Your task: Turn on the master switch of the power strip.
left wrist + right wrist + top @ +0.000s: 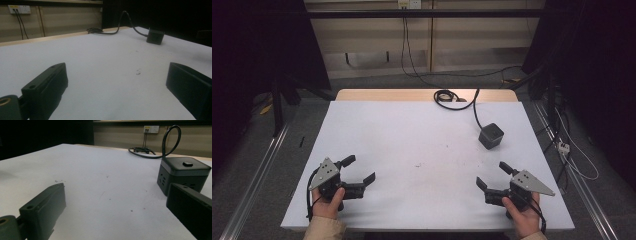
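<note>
At the left of the high view, the left gripper (360, 169) sits low over the near left part of the white surface (412, 135), held in the person's left hand (328, 202), with a tan sleeve (324, 229) coming in from the bottom edge. Its jaws stand wide apart with nothing between them, and they point toward the middle of the surface; in the left gripper view the same two black jaws rise at either side with only bare white surface in the gap. A few small dark specks (417, 164) mark the surface near its middle, between the two grippers. Farther right and toward the far side stands the black power cube (491, 135), upright on the surface, with its black cable (451, 98) running back to a loose coil at the far edge, where a strip of bare wood (387, 95) shows beyond the white sheet. The right gripper view shows the cube's socket holes on its side faces and a small button on top. At the right, the right gripper (494, 173) rests near the front right corner in the person's right hand (523, 216), its jaws likewise spread open and empty, aimed toward the centre. The cube lies well apart from the left gripper and nearer to the right one, beyond its jaws and touching neither.
</note>
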A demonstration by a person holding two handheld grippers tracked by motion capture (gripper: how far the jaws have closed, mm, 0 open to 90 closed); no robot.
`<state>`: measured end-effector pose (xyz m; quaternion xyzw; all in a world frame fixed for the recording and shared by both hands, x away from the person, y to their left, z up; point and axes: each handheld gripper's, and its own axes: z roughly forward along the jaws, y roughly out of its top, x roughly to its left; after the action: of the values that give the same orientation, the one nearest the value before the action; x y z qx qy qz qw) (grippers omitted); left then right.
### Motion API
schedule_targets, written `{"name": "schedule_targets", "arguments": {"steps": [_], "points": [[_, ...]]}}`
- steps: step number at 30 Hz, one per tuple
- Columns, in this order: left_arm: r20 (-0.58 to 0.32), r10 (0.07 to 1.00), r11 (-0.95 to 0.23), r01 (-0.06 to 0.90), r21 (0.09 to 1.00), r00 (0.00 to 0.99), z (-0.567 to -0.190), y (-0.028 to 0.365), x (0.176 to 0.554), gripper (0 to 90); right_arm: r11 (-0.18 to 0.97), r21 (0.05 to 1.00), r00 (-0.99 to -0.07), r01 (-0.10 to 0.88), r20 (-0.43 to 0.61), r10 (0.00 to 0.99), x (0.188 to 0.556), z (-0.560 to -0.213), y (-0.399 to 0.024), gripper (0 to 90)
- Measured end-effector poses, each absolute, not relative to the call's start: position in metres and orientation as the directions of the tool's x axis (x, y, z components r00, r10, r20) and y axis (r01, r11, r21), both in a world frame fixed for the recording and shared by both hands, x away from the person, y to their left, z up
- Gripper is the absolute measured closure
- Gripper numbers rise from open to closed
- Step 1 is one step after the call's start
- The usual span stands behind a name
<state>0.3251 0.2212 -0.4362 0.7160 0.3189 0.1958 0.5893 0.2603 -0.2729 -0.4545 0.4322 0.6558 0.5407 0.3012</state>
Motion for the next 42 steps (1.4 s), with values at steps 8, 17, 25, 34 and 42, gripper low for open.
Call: {"name": "schedule_targets", "arguments": {"steps": [8, 17, 25, 34, 42], "points": [[-0.093, 0.678, -0.103, 0.220, 0.970, 0.729, -0.436, 0.220, 0.325, 3.8, 0.033, 0.972, -0.438, 0.233, 0.075, 0.896, 0.261, -0.453, -0.273, 2.7], [-0.102, 0.679, -0.097, 0.226, 0.969, 0.728, -0.437, 0.222, 0.325, 3.8, 0.033, 0.971, -0.431, 0.237, 0.075, 0.899, 0.265, -0.454, -0.275, 3.8], [-0.104, 0.678, -0.093, 0.225, 0.970, 0.727, -0.437, 0.222, 0.325, 3.8, 0.037, 0.972, -0.427, 0.234, 0.068, 0.902, 0.271, -0.453, -0.277, 4.0], [-0.104, 0.676, -0.091, 0.222, 0.971, 0.730, -0.438, 0.221, 0.325, 3.8, 0.042, 0.970, -0.412, 0.239, 0.062, 0.909, 0.280, -0.451, -0.282, 3.9], [-0.105, 0.673, -0.093, 0.224, 0.970, 0.732, -0.439, 0.220, 0.325, 3.8, 0.051, 0.970, -0.411, 0.237, 0.052, 0.910, 0.286, -0.449, -0.285, 4.2]]}}
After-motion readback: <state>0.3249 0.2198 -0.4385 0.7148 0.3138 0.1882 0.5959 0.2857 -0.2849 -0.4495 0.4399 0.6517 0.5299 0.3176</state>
